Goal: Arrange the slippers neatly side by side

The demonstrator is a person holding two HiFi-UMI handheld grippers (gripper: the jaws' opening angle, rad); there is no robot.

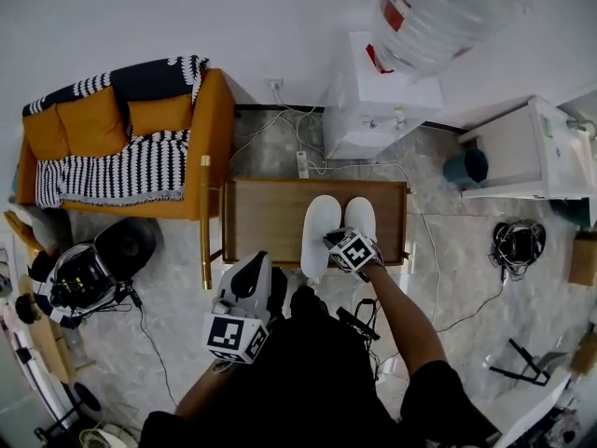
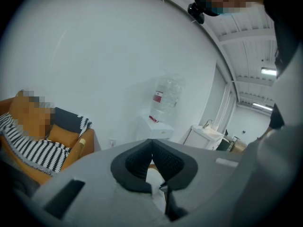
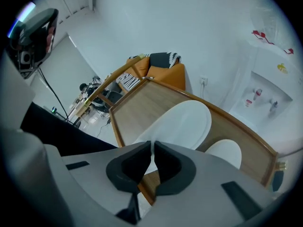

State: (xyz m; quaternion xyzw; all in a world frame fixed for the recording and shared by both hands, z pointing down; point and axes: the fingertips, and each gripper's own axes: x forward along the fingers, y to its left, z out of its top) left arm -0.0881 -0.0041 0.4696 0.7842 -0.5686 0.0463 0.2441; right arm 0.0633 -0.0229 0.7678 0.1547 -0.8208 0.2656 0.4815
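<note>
Slippers (image 1: 320, 230), a white pair, lie on the wooden tabletop (image 1: 266, 215) just past my two grippers. Nearest me, low in the centre of the head view, my left gripper (image 2: 151, 140) hangs in front of the tabletop's near edge, left of the pair. Its pads are pressed together with nothing between them, and it points over the tabletop towards the white wall.

A little further on, my right gripper (image 3: 152, 143) tilts steeply down over the near end of the right slipper. Its marker cube covers that heel in the head view. Its pads are clenched to a thin slit and grasp nothing; the slippers show beyond them, not between them.

The pair sits mid-frame, side by side, toes towards the far rim. In the right gripper view a narrow strip of wood shows between the two. The left one's heel end lies at the near rim.

Beyond the tabletop a power strip (image 1: 301, 163) lies on the floor. Farther still, against the wall, an orange sofa (image 1: 93, 119) with a striped blanket (image 1: 121, 168) fills the upper left. A white water dispenser (image 1: 378, 96) with its bottle (image 1: 434, 17) stands at the upper right of centre.
</note>
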